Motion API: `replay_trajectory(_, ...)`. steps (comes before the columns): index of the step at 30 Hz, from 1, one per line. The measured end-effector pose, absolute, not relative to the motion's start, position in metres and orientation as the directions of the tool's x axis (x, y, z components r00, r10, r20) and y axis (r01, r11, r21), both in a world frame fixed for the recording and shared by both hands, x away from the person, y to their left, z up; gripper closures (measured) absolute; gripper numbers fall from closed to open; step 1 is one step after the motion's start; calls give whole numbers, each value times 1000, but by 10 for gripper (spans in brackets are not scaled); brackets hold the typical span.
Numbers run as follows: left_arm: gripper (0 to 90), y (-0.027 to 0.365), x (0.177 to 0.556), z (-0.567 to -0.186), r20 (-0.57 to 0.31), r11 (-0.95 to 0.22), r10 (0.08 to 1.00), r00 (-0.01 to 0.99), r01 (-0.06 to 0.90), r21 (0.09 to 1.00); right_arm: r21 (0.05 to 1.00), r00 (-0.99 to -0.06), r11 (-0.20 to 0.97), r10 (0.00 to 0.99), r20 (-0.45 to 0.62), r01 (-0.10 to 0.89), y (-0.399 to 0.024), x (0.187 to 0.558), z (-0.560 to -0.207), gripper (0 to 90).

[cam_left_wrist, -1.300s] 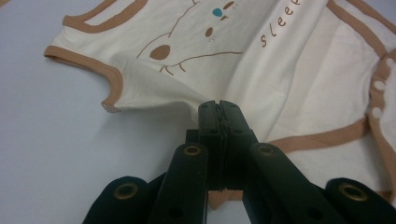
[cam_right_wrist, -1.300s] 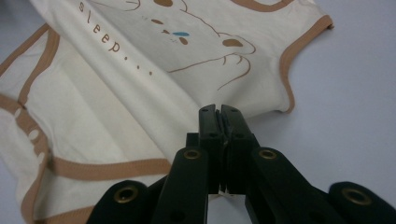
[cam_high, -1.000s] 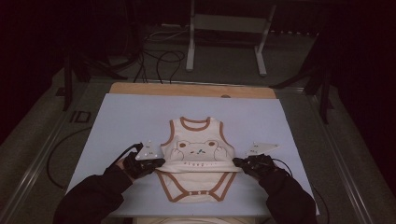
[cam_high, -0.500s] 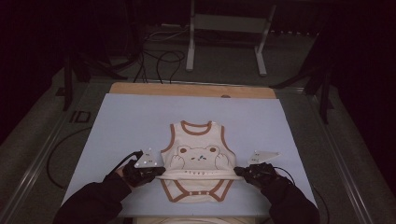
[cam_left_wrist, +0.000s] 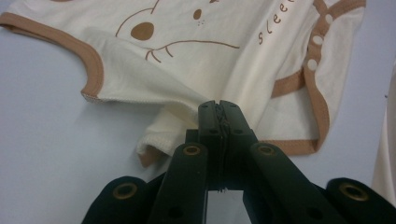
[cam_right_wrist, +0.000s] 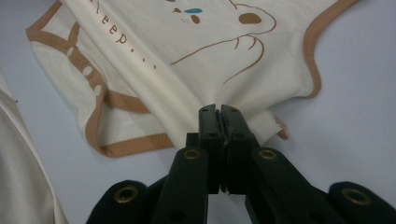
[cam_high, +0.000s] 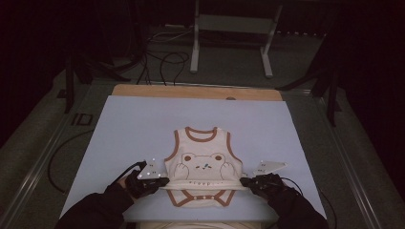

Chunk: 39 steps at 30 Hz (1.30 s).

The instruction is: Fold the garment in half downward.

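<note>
Two tools are seen: the left tool (cam_high: 162,182) is clamped on the left side seam of one bodysuit (cam_high: 203,162), the right tool (cam_high: 244,182) on its right seam. One bear print (cam_high: 204,166) and three snaps (cam_left_wrist: 319,39) are counted. The bodysuit is spread on the surface (cam_high: 133,124), its lower part folded over.

a pale blue table top (cam_high: 143,124) with a wooden far edge, dim grey floor beyond, black cables (cam_high: 162,59), a metal stand (cam_high: 229,28), dark surroundings.
</note>
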<state>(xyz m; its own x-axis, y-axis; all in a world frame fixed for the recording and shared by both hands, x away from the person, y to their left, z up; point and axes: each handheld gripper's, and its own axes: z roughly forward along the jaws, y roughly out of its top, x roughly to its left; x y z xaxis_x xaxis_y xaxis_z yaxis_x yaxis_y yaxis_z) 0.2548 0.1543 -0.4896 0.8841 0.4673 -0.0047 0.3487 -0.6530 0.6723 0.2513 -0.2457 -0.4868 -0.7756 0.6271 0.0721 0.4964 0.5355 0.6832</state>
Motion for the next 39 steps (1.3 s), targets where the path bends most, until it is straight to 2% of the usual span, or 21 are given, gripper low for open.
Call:
replay_trajectory(18, 895, 151, 242, -502, -24, -691, 419, 908, 336, 640, 664, -765, 520, 632, 124, 538, -250, 238, -503, 885)
replay_trajectory(27, 873, 154, 245, -510, -43, -686, 419, 907, 347, 639, 649, -775, 551, 625, 95, 524, -249, 238, -512, 881)
replay_trajectory(32, 808, 154, 244, -511, -16, -692, 423, 906, 334, 640, 654, -782, 558, 617, 84, 511, -249, 238, -512, 878)
replay_trajectory(39, 634, 155, 245, -511, -14, -680, 458, 889, 360, 639, 659, -778, 548, 622, 92, 515, -250, 238, -511, 817)
